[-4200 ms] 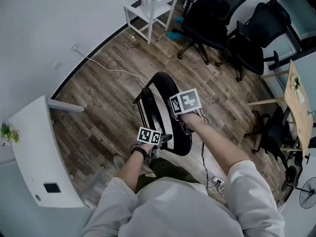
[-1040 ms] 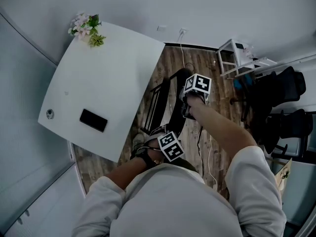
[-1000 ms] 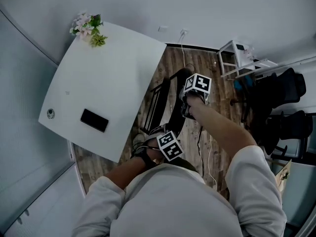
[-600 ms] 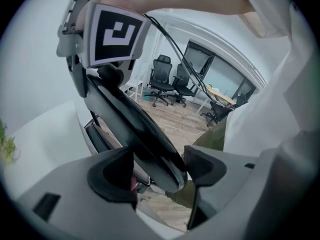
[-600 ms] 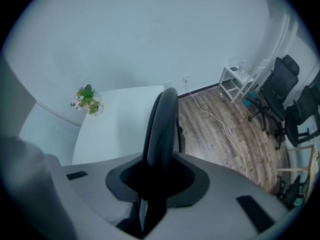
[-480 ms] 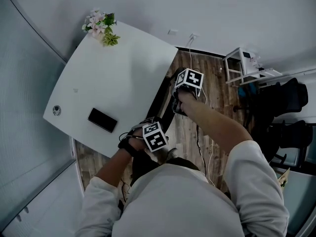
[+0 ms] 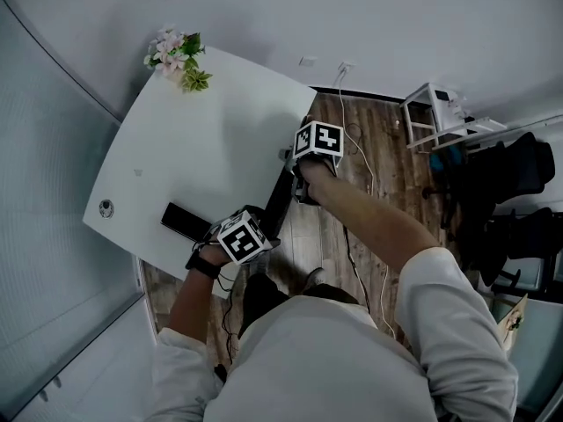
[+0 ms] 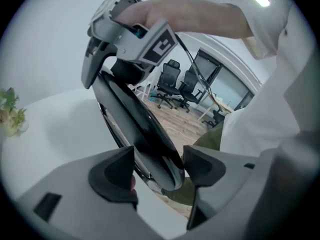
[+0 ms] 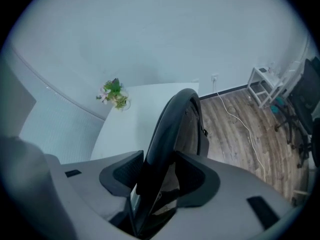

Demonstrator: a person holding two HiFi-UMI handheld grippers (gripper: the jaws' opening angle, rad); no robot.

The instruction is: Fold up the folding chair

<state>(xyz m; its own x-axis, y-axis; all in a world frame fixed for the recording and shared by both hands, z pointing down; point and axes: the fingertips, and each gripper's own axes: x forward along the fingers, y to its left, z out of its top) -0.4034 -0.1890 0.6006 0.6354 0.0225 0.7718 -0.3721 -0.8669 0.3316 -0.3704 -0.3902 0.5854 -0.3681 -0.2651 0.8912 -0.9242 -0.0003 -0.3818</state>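
The black folding chair (image 7: 280,196) is folded flat and stands on edge against the side of the white table (image 7: 202,121). My left gripper (image 7: 264,227) is at the chair's lower end by the table's near corner. In the left gripper view the chair's rim (image 8: 135,119) fills the gap and both pads of the left gripper (image 8: 159,171) touch it as the jaws close a little. My right gripper (image 7: 301,192) is at the chair's upper end. Its jaws are opening, with the chair's rim (image 9: 172,119) still between the right gripper's (image 9: 159,176) pads.
A black phone (image 7: 183,221) lies near the table's front edge, close to my left gripper. Flowers (image 7: 179,55) sit at the table's far corner. A white cable (image 7: 361,165) trails over the wood floor. A small white stand (image 7: 435,112) and black office chairs (image 7: 519,183) are at the right.
The folded chair and both grippers have moved left from the floor to the table's edge. My left gripper now sits beside the phone.
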